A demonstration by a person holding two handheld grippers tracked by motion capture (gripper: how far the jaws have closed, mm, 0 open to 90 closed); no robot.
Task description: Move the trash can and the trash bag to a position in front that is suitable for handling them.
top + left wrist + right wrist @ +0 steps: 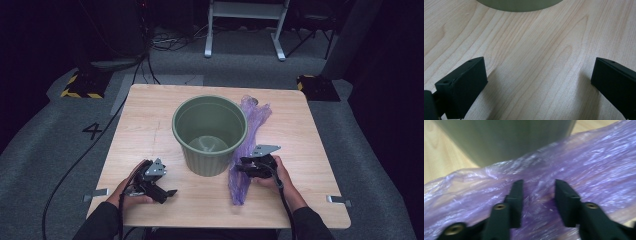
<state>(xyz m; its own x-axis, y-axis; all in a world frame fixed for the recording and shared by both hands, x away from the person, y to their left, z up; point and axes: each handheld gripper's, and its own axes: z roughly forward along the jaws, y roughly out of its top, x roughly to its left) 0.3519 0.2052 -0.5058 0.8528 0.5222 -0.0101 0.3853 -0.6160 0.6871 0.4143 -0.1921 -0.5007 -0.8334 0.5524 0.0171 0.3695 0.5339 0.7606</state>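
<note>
Crinkled purple plastic bag stretched along the wooden table's right half, touching round green plastic bin at centre. Right gripper over bag's near end, jaws part-spread, film between them. Left gripper near front edge, jaws wide over bare wood.

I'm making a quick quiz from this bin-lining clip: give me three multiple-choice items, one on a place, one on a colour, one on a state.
1. Where does the purple bag lie?
A. inside the bin
B. on the table at the bin's right
C. on the floor

2. What colour is the bin?
A. green
B. red
C. white

3. How do the left gripper's jaws stand?
A. shut on the bag
B. shut on the bin's rim
C. wide open over bare table

Key: B, it stretches along the bin's right side; A, its wall is green; C, only wood shows between the jaws.
</note>
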